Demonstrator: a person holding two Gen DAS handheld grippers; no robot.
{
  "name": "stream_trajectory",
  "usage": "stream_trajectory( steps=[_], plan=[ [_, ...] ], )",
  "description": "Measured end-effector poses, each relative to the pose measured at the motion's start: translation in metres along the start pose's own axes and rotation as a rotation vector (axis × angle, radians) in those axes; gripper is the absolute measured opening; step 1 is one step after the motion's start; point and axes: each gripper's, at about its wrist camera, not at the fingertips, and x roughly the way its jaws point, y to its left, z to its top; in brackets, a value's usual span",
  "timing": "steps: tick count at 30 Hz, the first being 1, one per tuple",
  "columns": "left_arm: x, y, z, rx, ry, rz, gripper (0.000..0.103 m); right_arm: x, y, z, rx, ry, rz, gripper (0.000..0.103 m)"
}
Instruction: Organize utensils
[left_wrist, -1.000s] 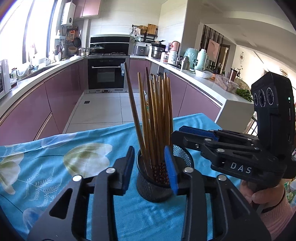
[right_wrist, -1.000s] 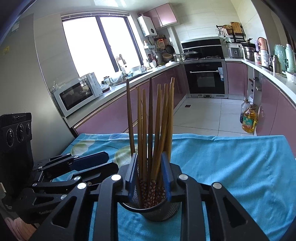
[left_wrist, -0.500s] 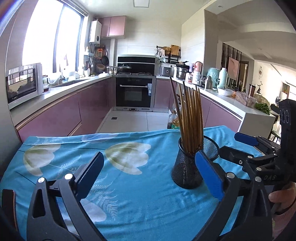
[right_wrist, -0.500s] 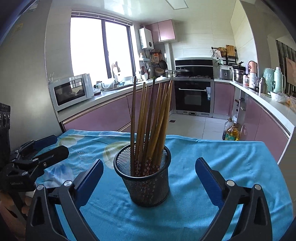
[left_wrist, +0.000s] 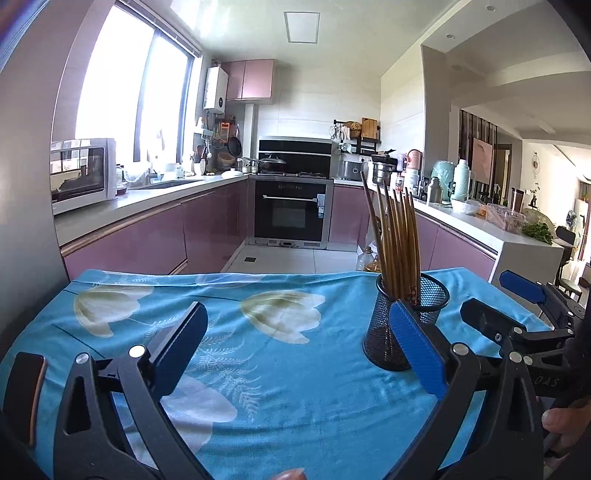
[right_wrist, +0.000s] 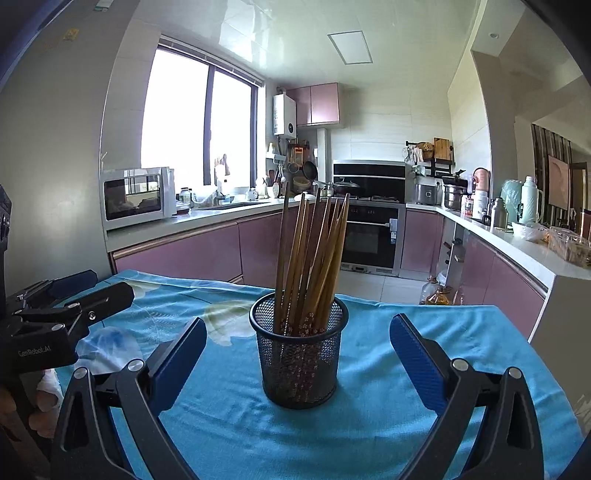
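Observation:
A black mesh cup (right_wrist: 301, 365) stands upright on the blue cloth and holds several brown chopsticks (right_wrist: 314, 258) that fan out upward. My right gripper (right_wrist: 299, 343) is open wide; the cup sits just beyond and between its blue pads, which do not touch it. In the left wrist view the cup (left_wrist: 402, 325) and its chopsticks (left_wrist: 397, 243) stand to the right, behind the right-hand pad. My left gripper (left_wrist: 299, 332) is open wide over bare cloth with nothing between its fingers. Each gripper shows in the other's view: the right gripper (left_wrist: 495, 301) and the left gripper (right_wrist: 103, 286).
The table wears a blue cloth with white flowers (left_wrist: 280, 314); its far edge drops to a tiled kitchen floor. Pink cabinets, a microwave (right_wrist: 136, 195) and an oven (left_wrist: 291, 214) lie beyond. An oil bottle (right_wrist: 436, 295) stands on the floor. A hand (left_wrist: 561, 417) holds the right gripper.
Both grippers went from nearly closed around the chopsticks at the cup's rim to wide open, and both drew back from the cup. The left one swung off to the left.

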Motion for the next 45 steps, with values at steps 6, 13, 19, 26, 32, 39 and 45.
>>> stream_trajectory(
  steps=[6, 13, 19, 26, 32, 39, 45],
  plan=[
    [-0.009, 0.003, -0.003, -0.018, -0.020, 0.013, 0.097, -0.007, 0.003, 0.001, 0.000, -0.031, -0.019, 0.096],
    [-0.016, 0.000, -0.003, -0.010, -0.045, 0.027, 0.097, -0.012, 0.000, 0.002, 0.021, -0.057, -0.035, 0.096],
    [-0.017, 0.000, -0.004, -0.012, -0.043, 0.025, 0.097, -0.014, -0.002, 0.003, 0.025, -0.064, -0.042, 0.096],
    [-0.018, -0.002, -0.003, -0.009, -0.048, 0.033, 0.097, -0.014, -0.001, 0.003, 0.021, -0.063, -0.041, 0.096],
    [-0.020, -0.003, -0.003, -0.014, -0.053, 0.036, 0.097, -0.016, -0.001, 0.004, 0.028, -0.071, -0.044, 0.096],
    [-0.020, -0.002, -0.003, -0.014, -0.053, 0.037, 0.097, -0.017, -0.002, 0.003, 0.027, -0.074, -0.046, 0.096],
    [-0.020, -0.002, -0.003, -0.014, -0.052, 0.038, 0.097, -0.019, -0.002, 0.003, 0.027, -0.076, -0.048, 0.096]
  ],
)
